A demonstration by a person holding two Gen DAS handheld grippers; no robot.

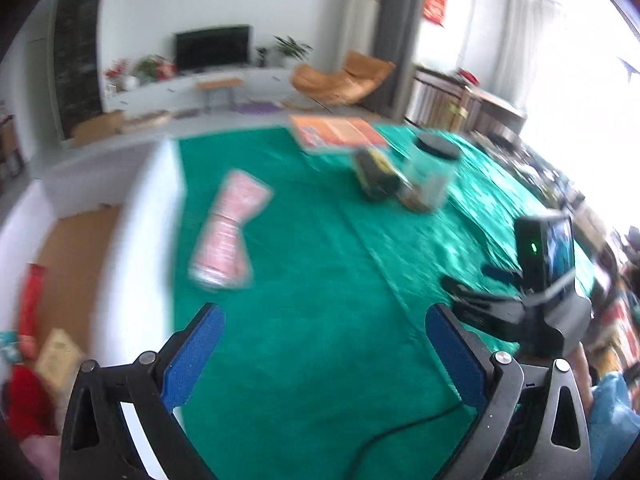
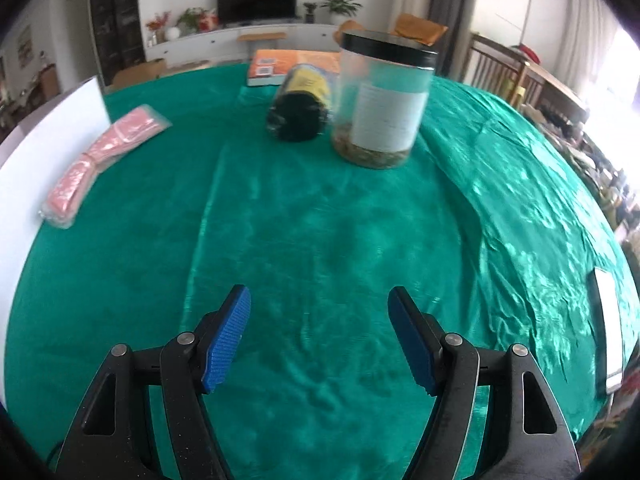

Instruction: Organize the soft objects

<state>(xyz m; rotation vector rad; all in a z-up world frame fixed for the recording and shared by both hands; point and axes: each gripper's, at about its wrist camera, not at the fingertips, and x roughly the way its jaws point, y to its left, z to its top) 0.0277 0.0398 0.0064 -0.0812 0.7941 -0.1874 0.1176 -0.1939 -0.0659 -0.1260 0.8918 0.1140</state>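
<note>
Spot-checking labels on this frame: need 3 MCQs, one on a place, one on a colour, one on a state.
1. Where does the pink packet lie?
A. inside the jar
B. on the cloth's left side, by the white board
C. on the book

2. What colour is the table cloth?
A. green
B. red
C. grey

3. How does the clear jar stand?
A. on its side, lid off
B. upside down
C. upright, black lid on

Key: 1 B, the packet sits beside the white board; 2 A, both views show green cloth; 3 C, the lid tops the upright jar, while the dark container beside it lies down.
</note>
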